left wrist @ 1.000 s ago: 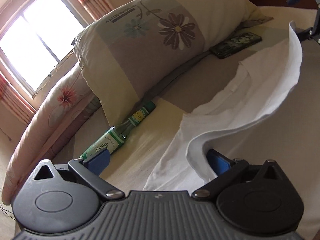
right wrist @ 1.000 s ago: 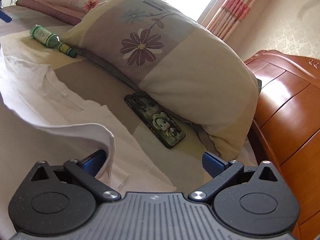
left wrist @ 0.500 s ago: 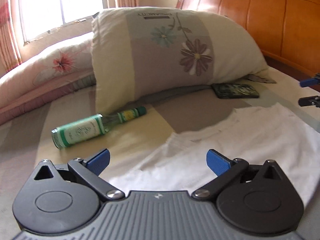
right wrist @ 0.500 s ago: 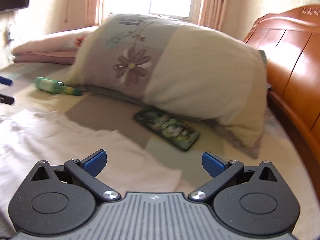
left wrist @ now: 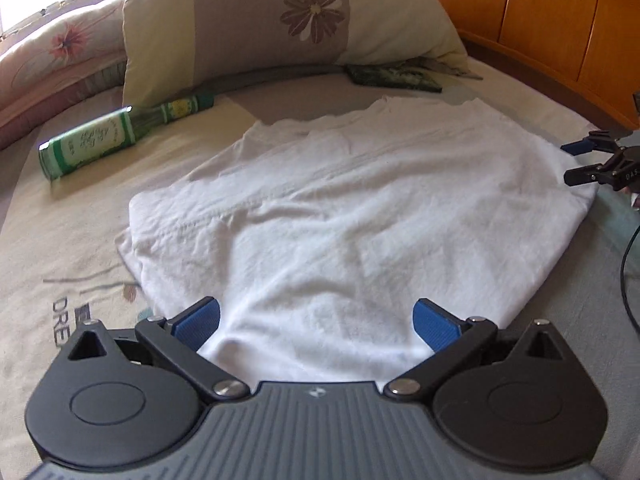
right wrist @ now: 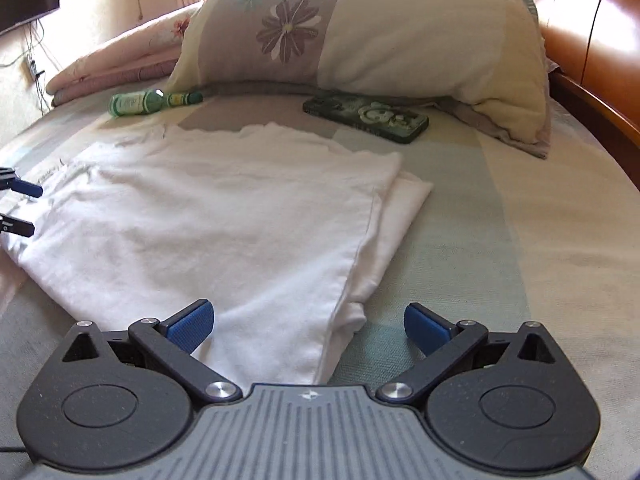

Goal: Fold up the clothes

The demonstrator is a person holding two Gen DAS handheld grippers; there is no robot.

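Shirt (left wrist: 348, 216) lies flat mid-bed, white, folded over on itself; in the right wrist view a lower layer pokes out past the top layer on the headboard side. Near edge runs under both grippers.

Left gripper (left wrist: 316, 320): fingers wide apart, holding nothing, cloth lying between them. Right gripper (right wrist: 306, 322): fingers also spread, empty, straddling the shirt's near right corner where the two layers meet.

Other items toward the head of the bed (right wrist: 560, 216): green bottle (left wrist: 108, 136) just off the shirt's far left corner, phone (right wrist: 368, 118) near its far right edge, both against the pillow (right wrist: 372, 36). Headboard (left wrist: 560, 24) beyond.

Risks, as I judge them:
- Pinching only the top layer at the right corner; layers would slide apart and the offset would worsen.
- Uneven lift between the two grippers, skewing the next fold.
- Folding forward could drape cloth over bottle or phone, or nudge the bottle rolling, since both sit close to the far edge.
- Wrinkles mid-panel getting set in.
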